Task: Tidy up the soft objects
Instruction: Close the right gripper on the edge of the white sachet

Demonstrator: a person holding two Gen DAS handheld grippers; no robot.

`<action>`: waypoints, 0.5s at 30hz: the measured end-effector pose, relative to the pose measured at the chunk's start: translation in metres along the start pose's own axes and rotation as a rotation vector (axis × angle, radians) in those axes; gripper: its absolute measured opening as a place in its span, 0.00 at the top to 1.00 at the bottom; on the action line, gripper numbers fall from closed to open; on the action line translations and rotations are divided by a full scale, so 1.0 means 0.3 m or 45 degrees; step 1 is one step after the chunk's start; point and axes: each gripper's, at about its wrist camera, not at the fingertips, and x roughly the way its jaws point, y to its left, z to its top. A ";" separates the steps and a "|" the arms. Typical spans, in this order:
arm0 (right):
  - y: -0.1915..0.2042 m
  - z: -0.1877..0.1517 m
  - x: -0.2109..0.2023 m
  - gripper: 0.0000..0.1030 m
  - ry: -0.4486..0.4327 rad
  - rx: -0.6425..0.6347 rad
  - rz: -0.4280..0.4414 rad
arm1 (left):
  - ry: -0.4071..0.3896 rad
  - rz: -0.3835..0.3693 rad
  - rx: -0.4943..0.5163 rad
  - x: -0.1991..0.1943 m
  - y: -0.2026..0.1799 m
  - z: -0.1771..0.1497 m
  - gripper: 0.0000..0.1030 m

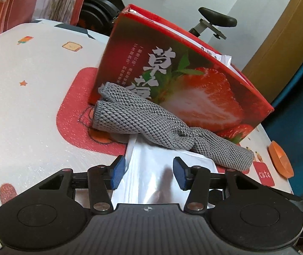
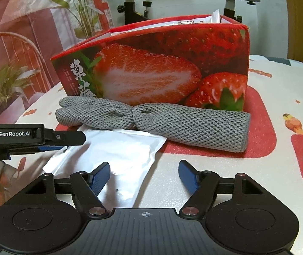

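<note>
While the flat white plastic pouch (image 2: 117, 159) lies on the table with one end tucked under the rolled grey knitted cloth (image 2: 164, 121), I think pulling it could drag the cloth along or make it unroll. The pouch looks shiny and slippery, so it could also slide out of my grip. It is thin, a bit wrinkled and limp. My left gripper (image 1: 149, 173) is about half open, with the pouch between its blue pads, but they do not seem to squeeze it yet. My right gripper (image 2: 144, 176) is open wider and holds nothing; the pouch's edge lies under its left finger. The cloth lies right against the red strawberry cardboard box (image 2: 151, 63), on the white cartoon-print table cover (image 2: 279, 97).
</note>
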 end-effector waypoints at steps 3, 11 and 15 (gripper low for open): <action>0.008 -0.001 0.001 0.33 0.001 -0.012 -0.005 | 0.009 -0.007 0.008 0.000 -0.012 -0.009 0.50; 0.001 0.000 0.000 0.33 0.002 0.015 0.009 | 0.058 -0.043 0.081 0.004 -0.061 -0.030 0.50; -0.010 0.002 -0.002 0.34 0.004 0.038 0.019 | 0.079 -0.074 0.081 0.010 -0.076 -0.042 0.50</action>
